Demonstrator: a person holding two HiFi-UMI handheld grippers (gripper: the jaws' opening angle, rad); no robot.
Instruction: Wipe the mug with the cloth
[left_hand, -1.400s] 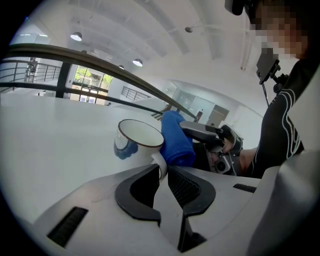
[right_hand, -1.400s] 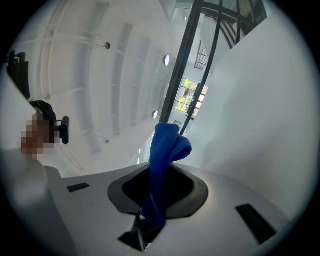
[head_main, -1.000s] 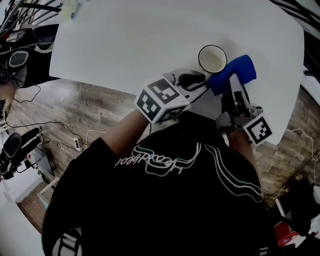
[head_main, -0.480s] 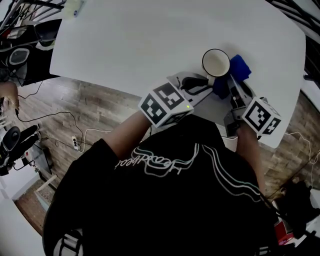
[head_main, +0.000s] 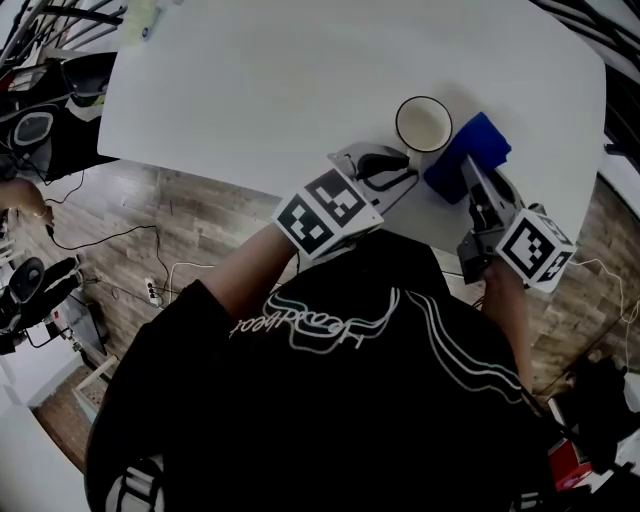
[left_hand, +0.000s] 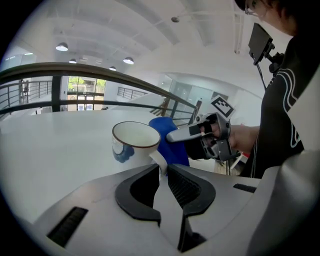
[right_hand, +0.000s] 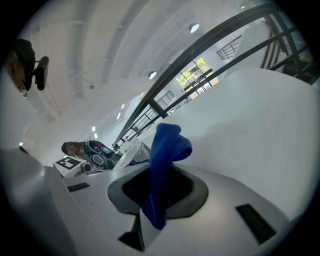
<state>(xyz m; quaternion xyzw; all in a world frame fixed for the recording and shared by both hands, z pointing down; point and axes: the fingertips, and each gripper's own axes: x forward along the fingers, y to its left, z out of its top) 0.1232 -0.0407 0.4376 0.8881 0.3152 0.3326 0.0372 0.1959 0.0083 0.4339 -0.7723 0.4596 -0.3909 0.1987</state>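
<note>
A white mug (head_main: 423, 123) with a dark rim and a blue mark stands on the white table (head_main: 280, 90), near its front edge. My left gripper (head_main: 403, 172) is shut on the mug's handle (left_hand: 159, 161), which sits pinched between the jaws in the left gripper view. My right gripper (head_main: 468, 175) is shut on a blue cloth (head_main: 468, 155). The cloth (right_hand: 165, 150) sticks up out of its jaws. It lies against the mug's right side (left_hand: 170, 142). In the right gripper view the mug (right_hand: 134, 152) shows just behind the cloth.
The table's front edge (head_main: 200, 170) runs close under both grippers, with wooden floor (head_main: 150, 230) and cables below it. Dark equipment (head_main: 40, 110) stands off the table's left end. A small pale object (head_main: 150, 15) lies at the table's far left corner.
The right gripper swung the cloth from the mug's upper right in against its right side, then down towards the table's front edge. The left gripper kept its hold on the handle.
</note>
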